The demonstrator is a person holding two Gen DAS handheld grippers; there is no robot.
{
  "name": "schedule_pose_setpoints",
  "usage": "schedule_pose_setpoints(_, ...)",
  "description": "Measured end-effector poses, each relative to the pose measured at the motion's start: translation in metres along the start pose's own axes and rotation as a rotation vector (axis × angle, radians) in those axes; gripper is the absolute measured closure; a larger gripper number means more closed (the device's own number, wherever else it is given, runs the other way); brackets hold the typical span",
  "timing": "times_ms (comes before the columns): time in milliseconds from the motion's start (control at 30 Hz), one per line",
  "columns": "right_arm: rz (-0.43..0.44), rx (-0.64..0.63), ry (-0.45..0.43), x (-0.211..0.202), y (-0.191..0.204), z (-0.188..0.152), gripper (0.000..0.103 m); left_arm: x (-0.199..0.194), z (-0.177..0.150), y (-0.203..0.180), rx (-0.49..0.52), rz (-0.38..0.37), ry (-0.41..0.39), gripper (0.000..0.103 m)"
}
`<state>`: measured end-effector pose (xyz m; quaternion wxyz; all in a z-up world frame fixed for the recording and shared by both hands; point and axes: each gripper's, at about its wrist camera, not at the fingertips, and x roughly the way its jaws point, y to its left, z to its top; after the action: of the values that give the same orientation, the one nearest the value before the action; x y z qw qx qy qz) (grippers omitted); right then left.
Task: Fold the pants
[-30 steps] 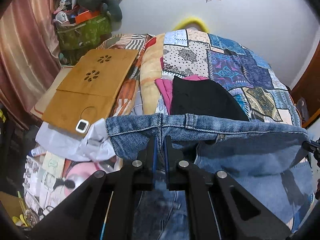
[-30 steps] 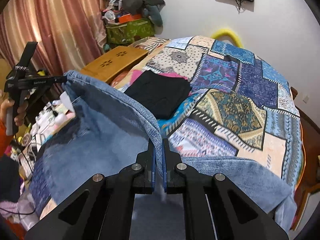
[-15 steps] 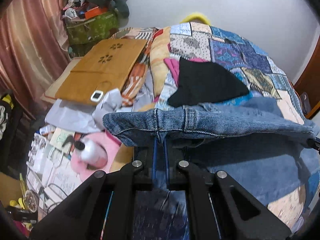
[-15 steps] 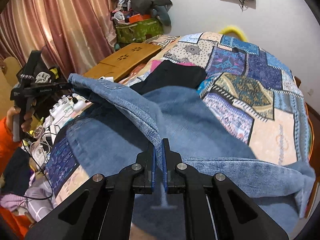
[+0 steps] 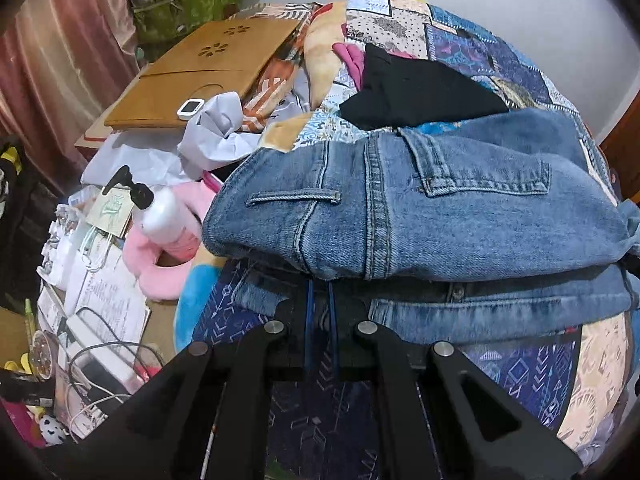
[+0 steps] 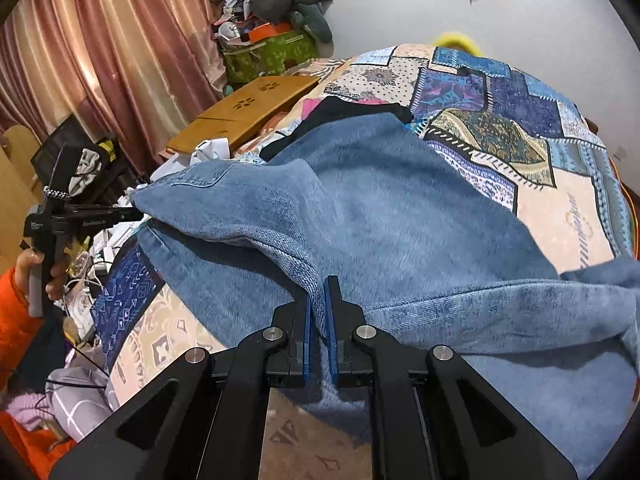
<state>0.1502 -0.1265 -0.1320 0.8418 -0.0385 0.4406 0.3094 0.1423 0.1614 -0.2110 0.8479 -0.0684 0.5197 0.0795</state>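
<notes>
While the jeans point(image 5: 420, 208) lie folded over near the bed's point(image 6: 560, 208) left edge, left gripper point(image 5: 320, 292) and right gripper point(image 6: 318, 300) each pinch denim, jaws nearly closed.

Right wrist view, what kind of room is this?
Most likely a lived-in bedroom: a patchwork bedspread under the jeans, pink curtains along the wall, and piled clothes and bags in the corner.

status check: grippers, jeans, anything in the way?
Left hand-held gripper shut on jeans, right hand-held gripper too. Jeans doubled over on quilt, pocket side up. Black garment under their far edge.
</notes>
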Motion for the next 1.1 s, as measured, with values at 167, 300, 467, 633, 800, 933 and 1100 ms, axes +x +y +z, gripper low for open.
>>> schedule_pose_setpoints(167,0.016,0.042,-0.031,-0.012,-0.003,-0.002,0.092,-0.022,-0.001,-0.008,0.037,0.024,-0.050,0.096)
schedule_pose_setpoints(300,0.010,0.057,-0.062,-0.030,-0.007,-0.003,0.092,-0.040,0.006,-0.017,0.058,0.022,-0.097,0.091)
schedule_pose_setpoints(467,-0.066,0.101,-0.130,-0.063,-0.028,-0.005,0.088,-0.051,0.024,-0.033,0.060,-0.006,-0.154,0.045)
schedule_pose_setpoints(633,-0.198,0.232,-0.189,-0.100,-0.074,-0.015,0.054,-0.049,0.046,-0.061,0.103,-0.020,-0.179,0.028)
schedule_pose_setpoints(800,-0.330,0.398,-0.218,-0.131,-0.133,-0.038,0.041,-0.038,0.068,-0.090,0.107,-0.061,-0.178,0.011)
schedule_pose_setpoints(933,-0.422,0.516,-0.229,-0.149,-0.176,-0.060,0.040,-0.023,0.084,-0.113,0.124,-0.071,-0.138,0.010)
schedule_pose_setpoints(1100,-0.498,0.674,-0.215,-0.160,-0.230,-0.090,0.040,-0.001,0.102,-0.140,0.145,-0.093,-0.090,0.010)
